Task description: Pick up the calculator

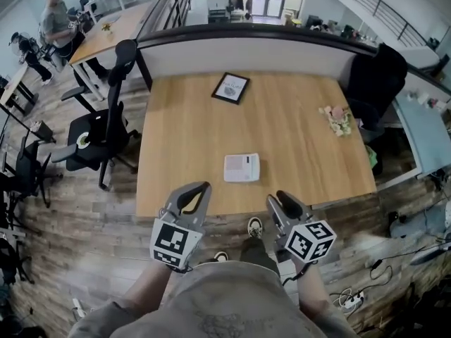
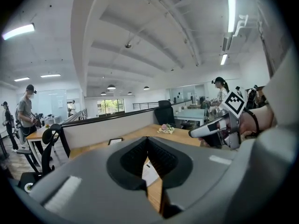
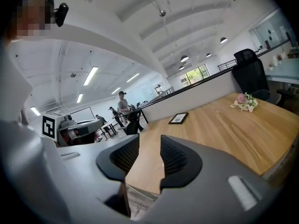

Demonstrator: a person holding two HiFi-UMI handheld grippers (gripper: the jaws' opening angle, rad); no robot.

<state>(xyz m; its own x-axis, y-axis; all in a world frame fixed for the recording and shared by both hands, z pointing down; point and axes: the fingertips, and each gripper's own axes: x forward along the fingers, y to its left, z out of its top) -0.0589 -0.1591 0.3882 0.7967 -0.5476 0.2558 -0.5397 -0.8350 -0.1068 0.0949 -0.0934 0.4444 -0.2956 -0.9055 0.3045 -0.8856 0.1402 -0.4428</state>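
Note:
The calculator (image 1: 242, 167), a flat white slab, lies near the front edge of the wooden table (image 1: 183, 132). Both grippers hover short of that edge, over the floor. My left gripper (image 1: 204, 187) is to the calculator's lower left, its fingertips touching and nothing held. In the left gripper view a strip of the calculator (image 2: 149, 171) shows behind the left gripper (image 2: 147, 140). My right gripper (image 1: 278, 198) is to the calculator's lower right. In the right gripper view the right gripper (image 3: 149, 141) stands open, with bare wood showing between the jaws. The calculator is hidden there.
A black picture frame (image 1: 230, 88) lies at the table's far middle and a small bunch of flowers (image 1: 337, 118) at its right. Black office chairs (image 1: 99, 136) stand left of the table, another chair (image 1: 377, 76) at the far right. People stand at desks far left.

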